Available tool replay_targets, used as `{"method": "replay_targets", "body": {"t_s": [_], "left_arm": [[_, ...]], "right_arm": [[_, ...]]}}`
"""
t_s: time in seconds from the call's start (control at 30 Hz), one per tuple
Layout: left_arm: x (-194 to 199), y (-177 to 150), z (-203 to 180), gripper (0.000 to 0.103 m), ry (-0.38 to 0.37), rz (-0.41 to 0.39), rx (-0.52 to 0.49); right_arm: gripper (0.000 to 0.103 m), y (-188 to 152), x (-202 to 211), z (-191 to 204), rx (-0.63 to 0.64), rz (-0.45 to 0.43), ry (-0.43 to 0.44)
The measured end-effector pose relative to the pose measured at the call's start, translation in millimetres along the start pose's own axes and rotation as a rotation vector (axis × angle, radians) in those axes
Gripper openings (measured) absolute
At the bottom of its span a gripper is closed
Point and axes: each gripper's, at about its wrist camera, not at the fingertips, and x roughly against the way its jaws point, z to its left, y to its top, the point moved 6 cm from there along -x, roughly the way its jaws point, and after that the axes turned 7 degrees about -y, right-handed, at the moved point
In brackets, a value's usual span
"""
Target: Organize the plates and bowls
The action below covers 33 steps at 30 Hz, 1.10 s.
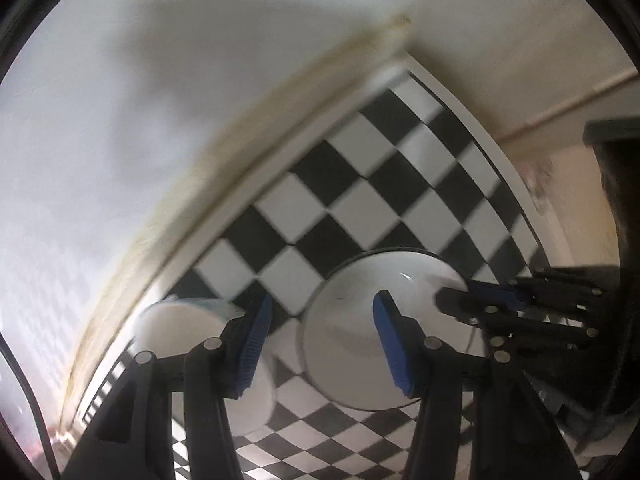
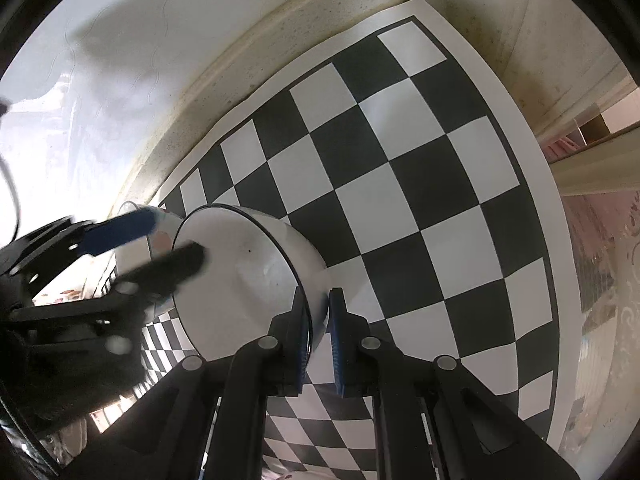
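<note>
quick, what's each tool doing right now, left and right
Left tool: open, holding nothing, one finger over the white bowl.
Right tool: shut on the white bowl's rim.

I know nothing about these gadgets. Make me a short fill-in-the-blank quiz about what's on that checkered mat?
1. The right gripper is pinching the rim of a white ____.
2. The bowl has a thin ____ line around its rim.
3. The mat has a black-and-white ____ pattern.
4. The left gripper's fingers have ____ pads.

Missing words: bowl; black; checkerboard; blue
</note>
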Motion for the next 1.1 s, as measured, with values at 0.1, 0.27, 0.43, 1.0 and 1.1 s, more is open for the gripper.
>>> {"method": "replay_targets", "body": {"t_s": [0.1, 0.27, 0.43, 1.0, 1.1], "left_arm": [[-23, 9, 1, 0.049, -0.064, 0.087, 0.007], [-51, 10, 4, 0.035, -0.064, 0.164, 0.014], [-57, 8, -10, 0.032, -0.102, 0.121, 0.058], [-49, -61, -1, 0.027, -0.212, 0.011, 0.237], [-38, -76, -6, 0.027, -0.222, -0.014, 0.242]], "right_arm": [[0.011, 0, 1, -3, -0.005, 0.009, 0.009], [0.011, -2, -2, -10, -0.036, 0.027, 0.051], [0.015, -2, -7, -23, -0.107, 0.039, 0.151], [0.014, -24, -4, -23, -0.069, 0.046, 0.096], [0.013, -35, 4, -26, -0.071, 0.04, 0.112]]}}
